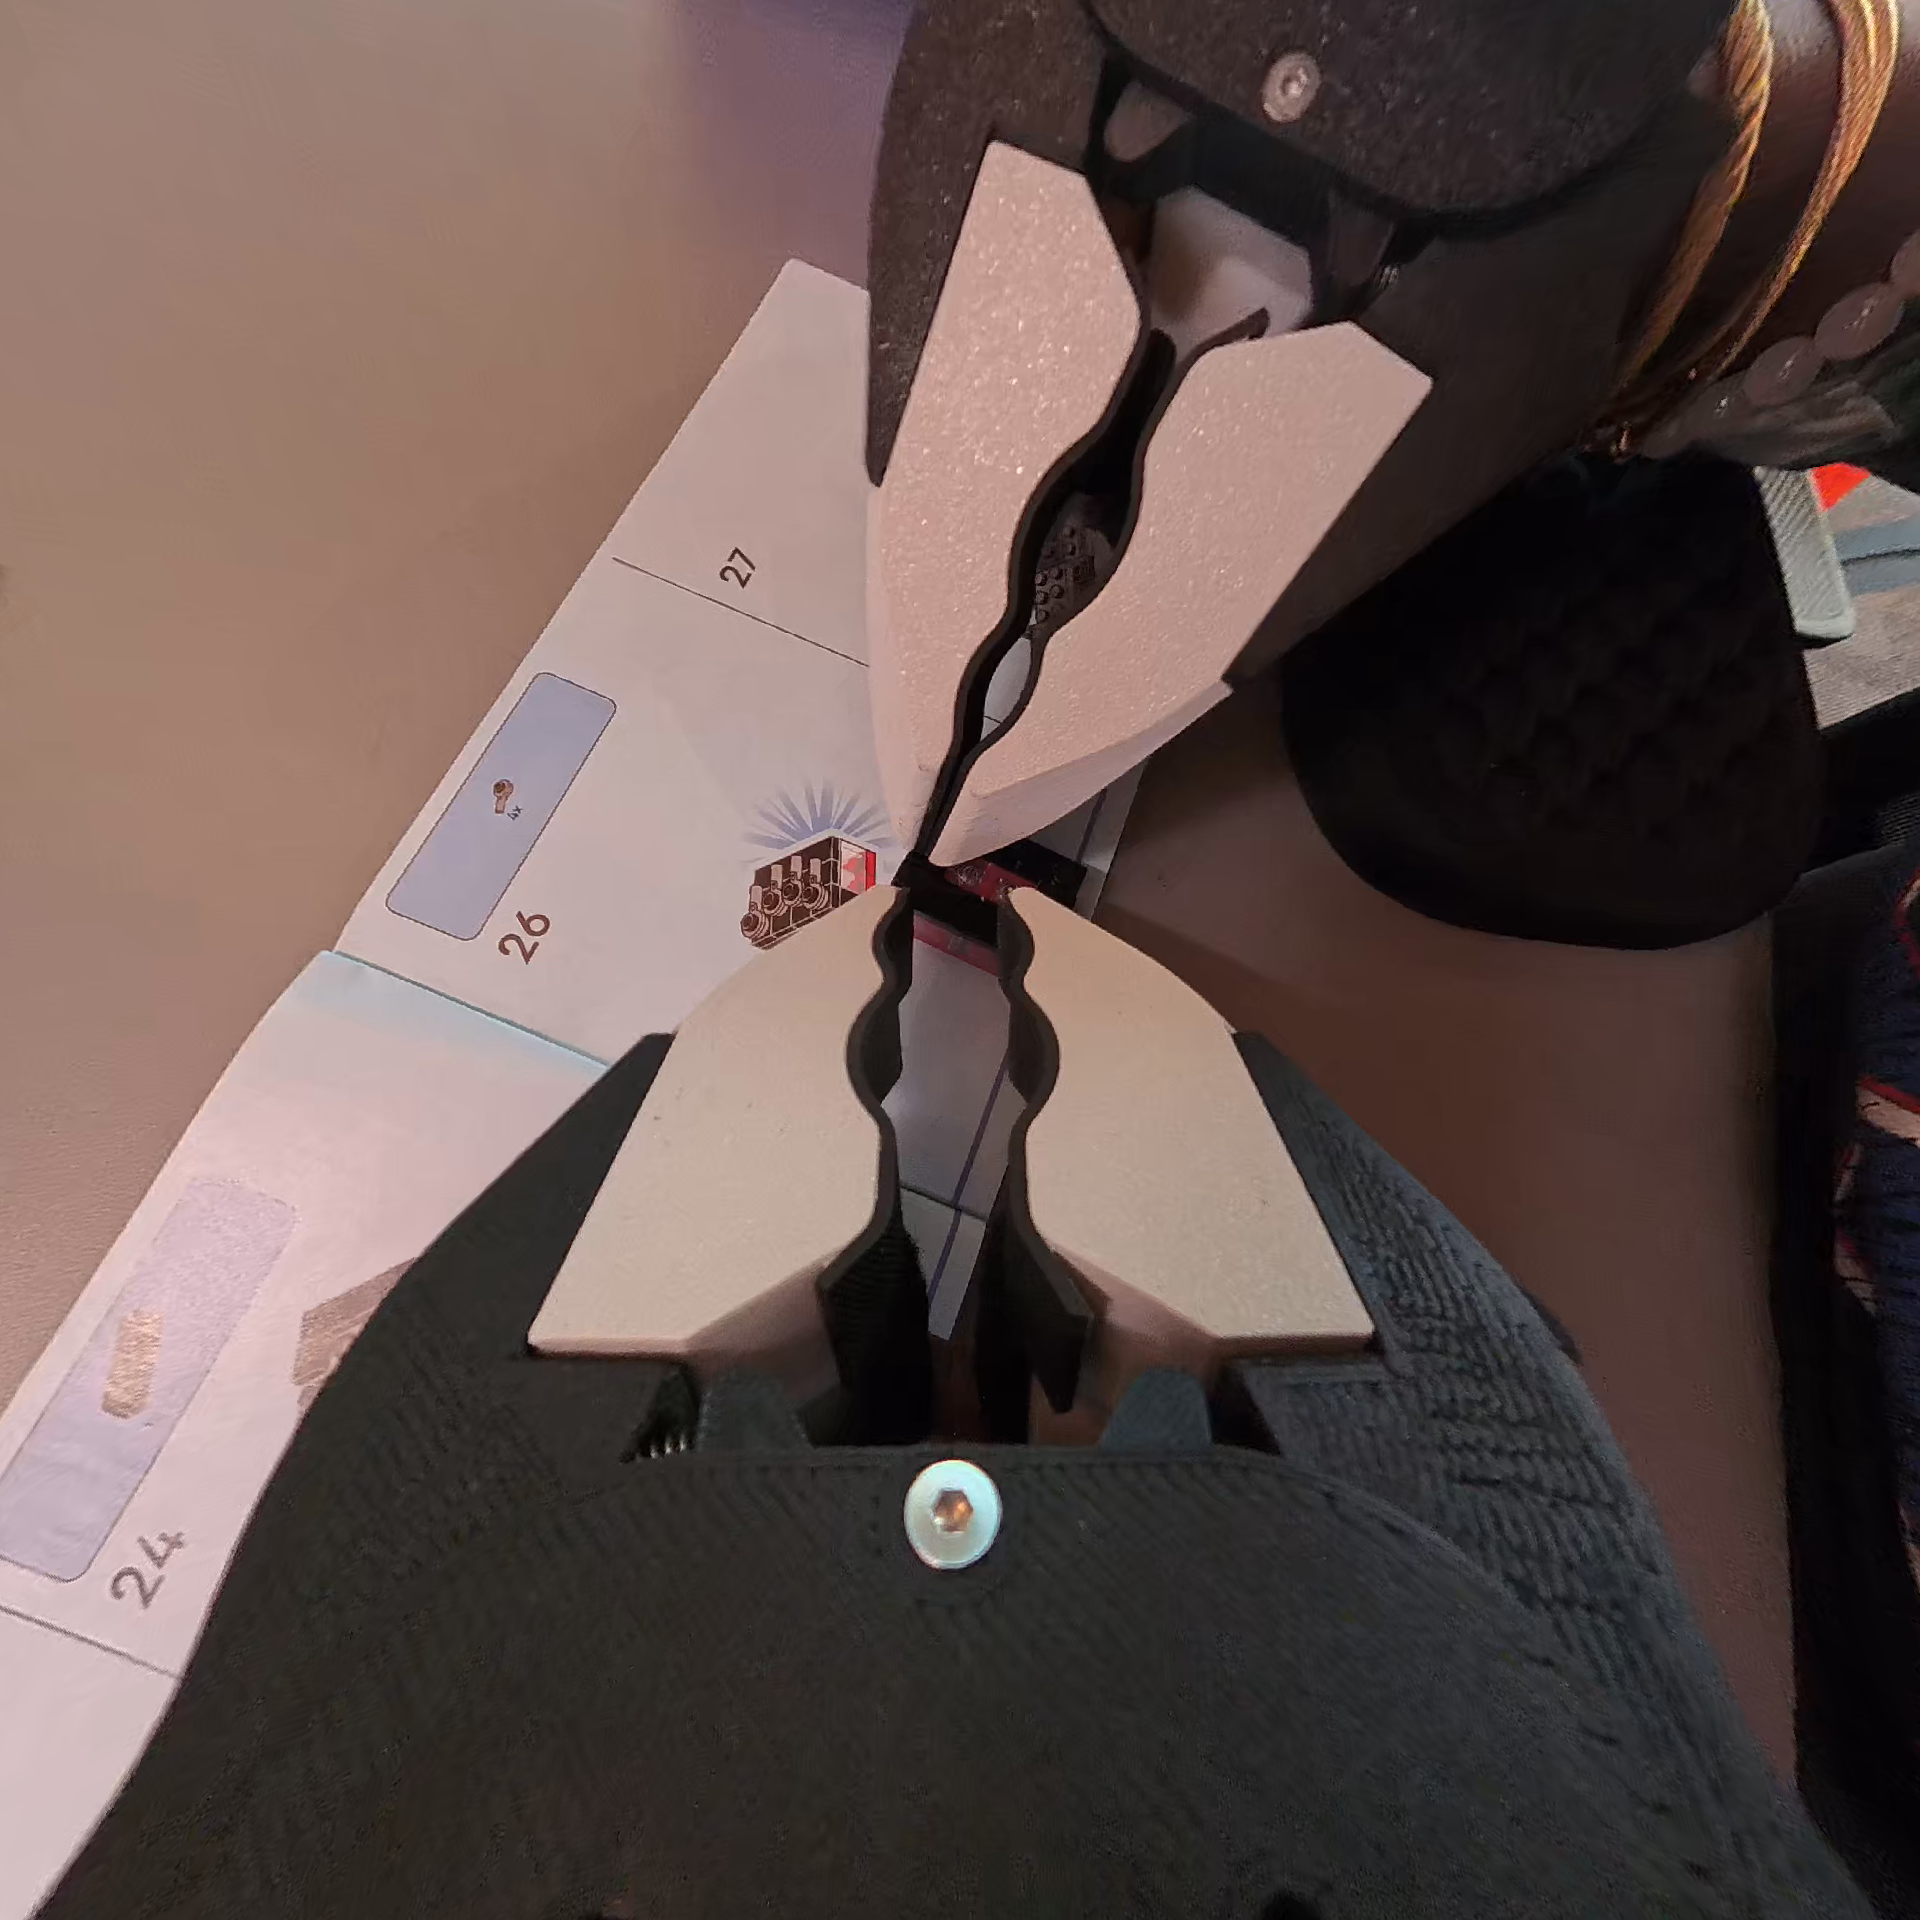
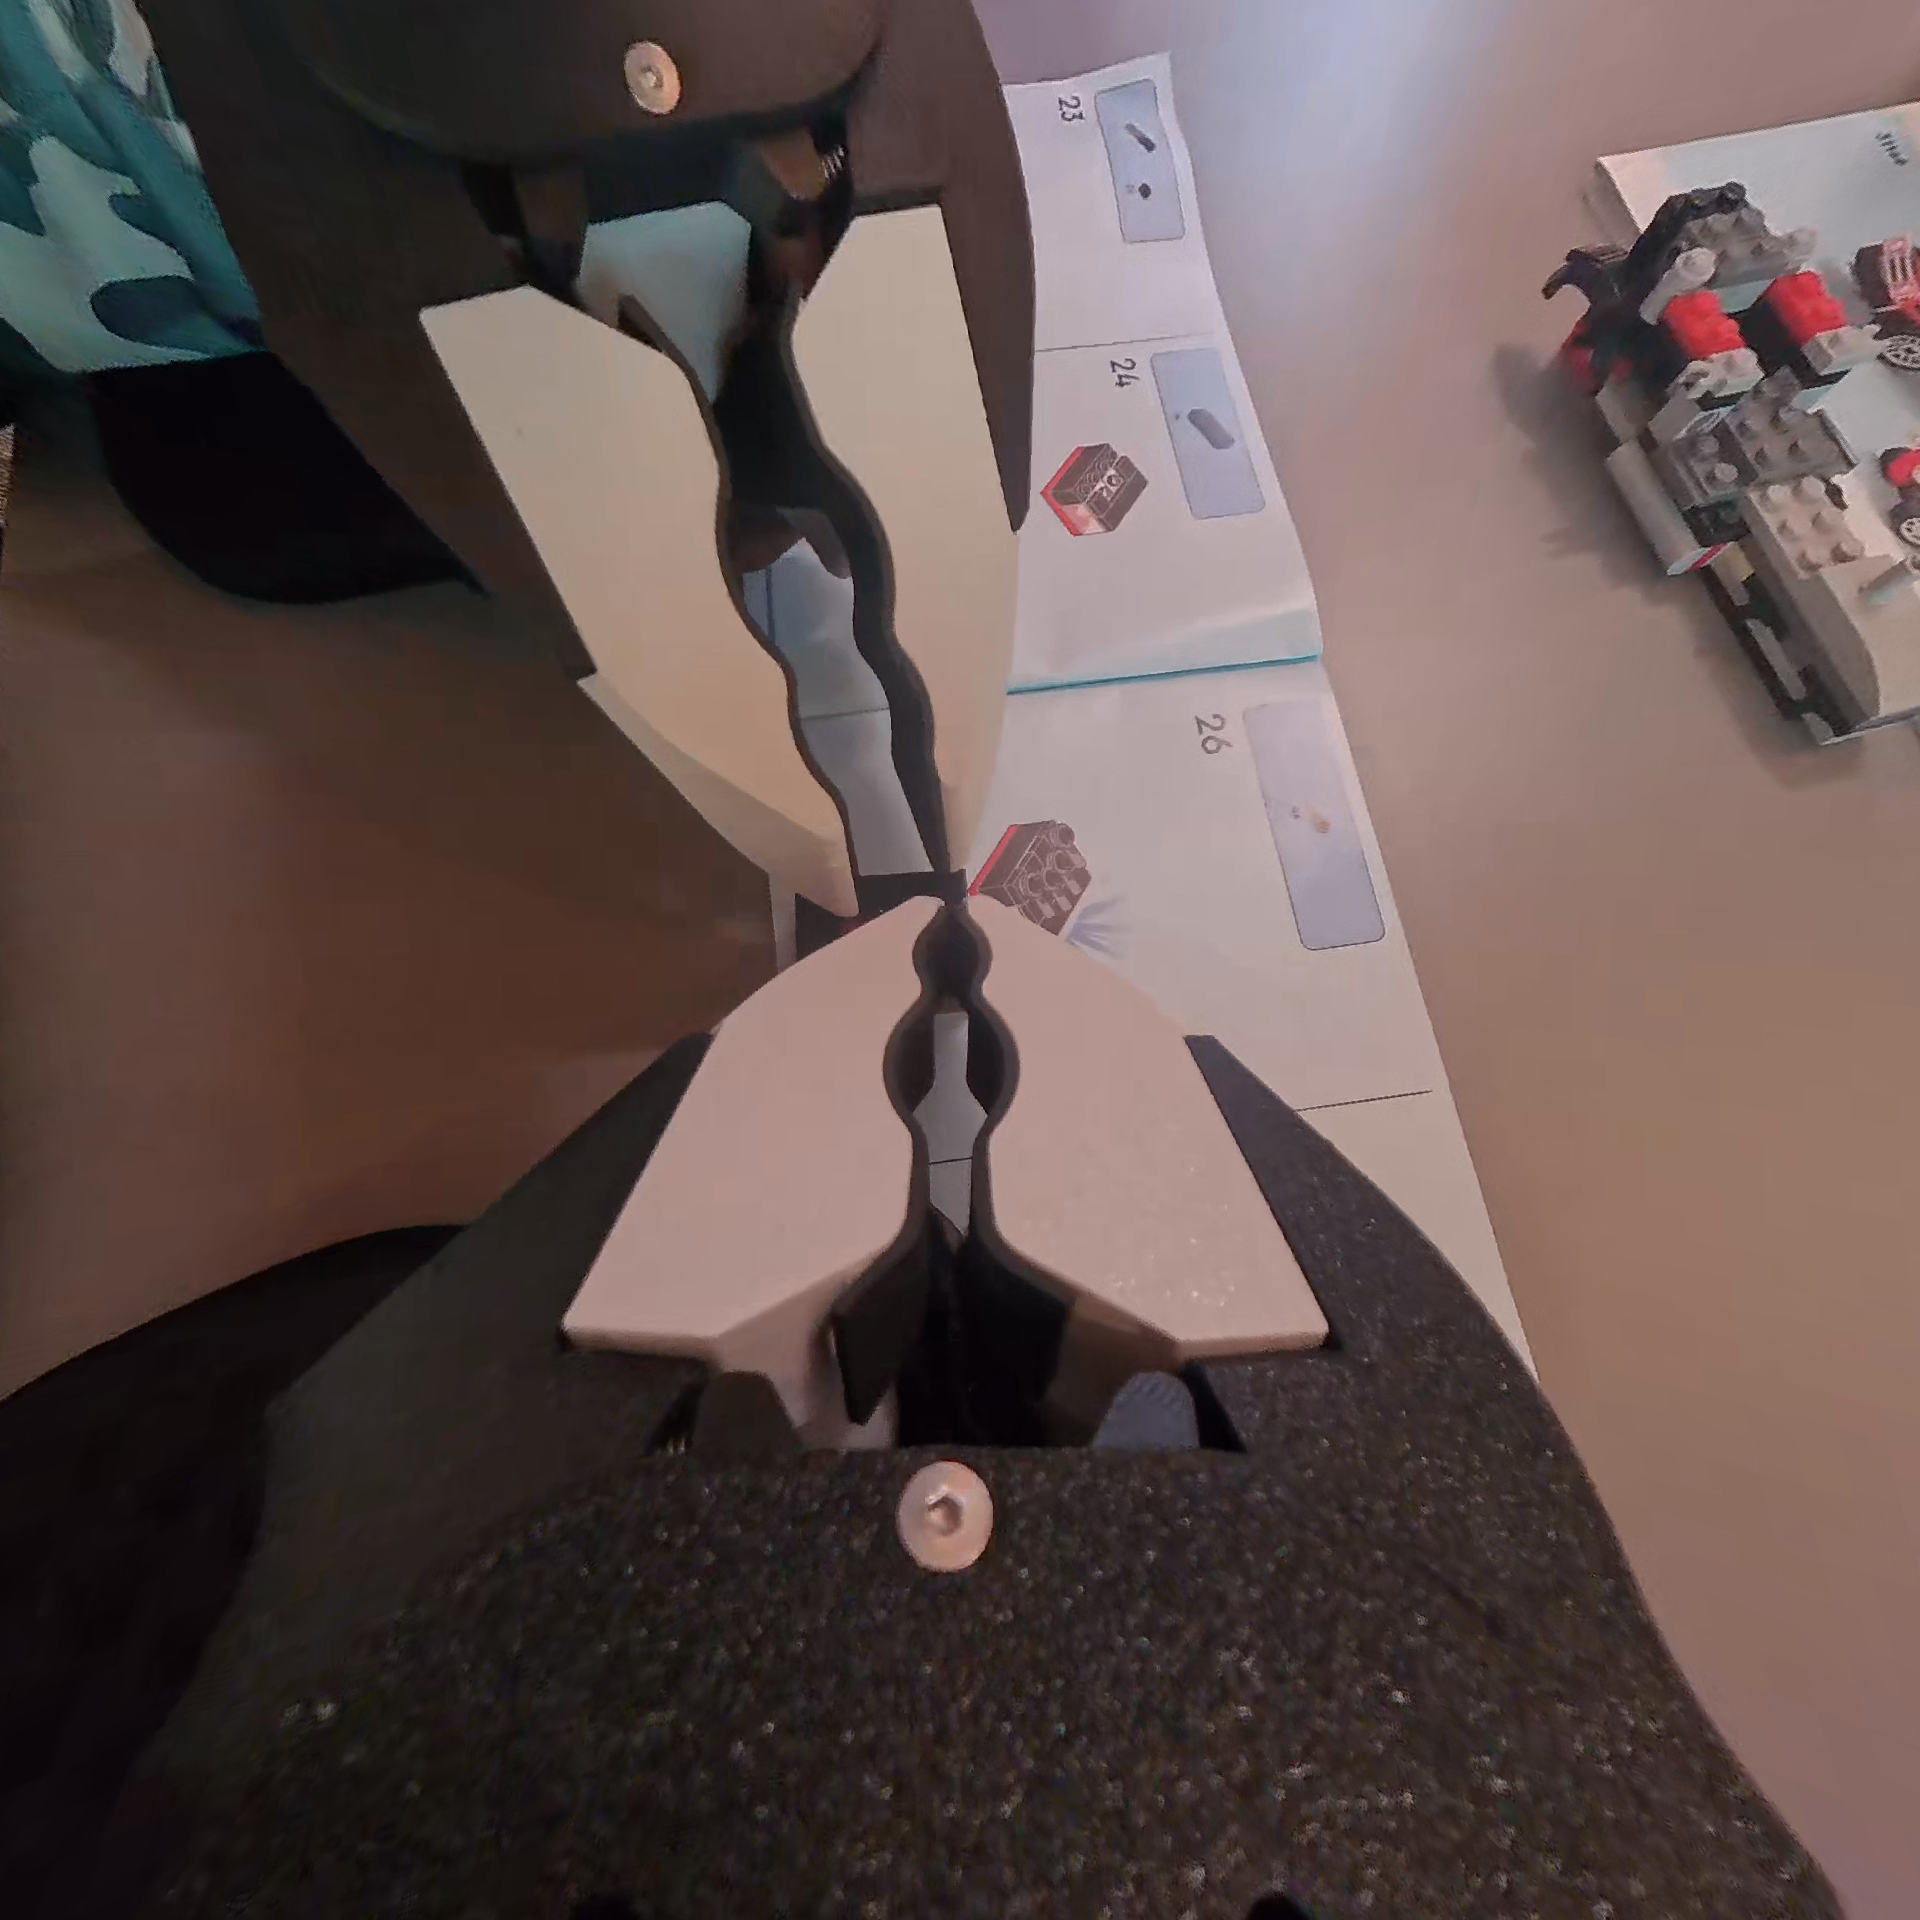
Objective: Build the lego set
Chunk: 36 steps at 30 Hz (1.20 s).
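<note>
Lego sub-assembly (image 1: pixel 951 909), small, black and red, sits clamped in the left gripper (image 1: pixel 953 902) above the instruction booklet (image 1: pixel 644 769); right gripper (image 2: pixel 948 906) meets it tip to tip, jaws nearly together, pinching something tiny I cannot identify; next move likely needs careful alignment and firm pressing; larger lego model (image 2: pixel 1756 436) waits well apart.

The two grippers are met tip to tip above the open instruction booklet (image 2: pixel 1195 831), so no passage is left between them. To the right, a broad stretch of bare table (image 2: pixel 1662 1143) is offered. Farther off on that side, the way is blocked by the partly built lego model (image 2: pixel 1756 436), set on a second booklet. On the near side, room is taken by a dark cap (image 1: pixel 1558 727).
</note>
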Available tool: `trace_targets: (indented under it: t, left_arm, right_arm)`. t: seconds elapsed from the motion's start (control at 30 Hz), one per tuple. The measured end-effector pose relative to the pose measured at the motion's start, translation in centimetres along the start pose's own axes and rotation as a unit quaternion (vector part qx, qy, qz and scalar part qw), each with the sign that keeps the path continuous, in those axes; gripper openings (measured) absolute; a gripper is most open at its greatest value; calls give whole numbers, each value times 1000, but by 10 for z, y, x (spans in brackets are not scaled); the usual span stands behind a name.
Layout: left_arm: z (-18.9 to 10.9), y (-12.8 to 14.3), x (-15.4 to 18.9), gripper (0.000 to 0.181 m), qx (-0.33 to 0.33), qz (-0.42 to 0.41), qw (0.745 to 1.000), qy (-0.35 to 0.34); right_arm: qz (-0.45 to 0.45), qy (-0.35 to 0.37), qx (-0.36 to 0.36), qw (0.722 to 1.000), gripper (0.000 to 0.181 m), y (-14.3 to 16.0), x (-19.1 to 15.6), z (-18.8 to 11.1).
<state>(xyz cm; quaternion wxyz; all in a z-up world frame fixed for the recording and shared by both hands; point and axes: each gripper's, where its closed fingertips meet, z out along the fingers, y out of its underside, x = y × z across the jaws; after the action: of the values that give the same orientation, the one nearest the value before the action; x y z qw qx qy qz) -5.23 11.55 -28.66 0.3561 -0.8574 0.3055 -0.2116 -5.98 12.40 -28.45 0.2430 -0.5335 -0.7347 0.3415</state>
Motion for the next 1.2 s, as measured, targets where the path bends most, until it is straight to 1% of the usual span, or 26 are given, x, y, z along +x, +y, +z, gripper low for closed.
trace_targets:
  t: [0.27, 0.33, 0.43, 0.5, 0.57, 0.67, 0.7, 0.93, 1.13, 1.2]
  left_arm:
    - [0, 0, 0, 16, 2, -6, 1000, 4]
    - [0, 0, 0, 13, 2, -9, 1000, 6]
    - [-2, -1, -2, 8, 10, -20, 1000, 7]
    - [-6, -6, -2, 7, 30, -20, 999, 12]
    - [-7, -7, 0, 5, 33, -12, 999, 10]
    - [-2, -2, 3, 1, 12, 3, 1000, 15]
    - [-1, -1, 4, 1, 7, 5, 1000, 16]
    - [0, 0, 5, 1, 6, 0, 1000, 23]
    - [0, 0, 4, 1, 7, 0, 1000, 22]
    - [0, 0, 4, 0, 7, 2, 1000, 21]
  right_arm:
    - [2, 15, 13, 1000, 0, 0, 0, 0]
    - [-7, 18, 13, 1000, 0, 0, 0, 1]
    - [0, 19, 41, 999, 1, -2, 3, -4]
    - [1, 3, 65, 998, 0, -8, -4, -11]
    - [-11, -17, 43, 999, 0, -3, -15, -10]
    - [-20, -35, 29, 999, 0, 0, -24, -5]
    - [-23, -32, 17, 999, 0, 3, -24, -3]
    - [-47, -20, 3, 999, 0, 2, -24, -2]
    - [-56, -11, 2, 998, 0, 1, -23, -1]
    - [-43, -16, 13, 999, 0, 2, -19, -3]
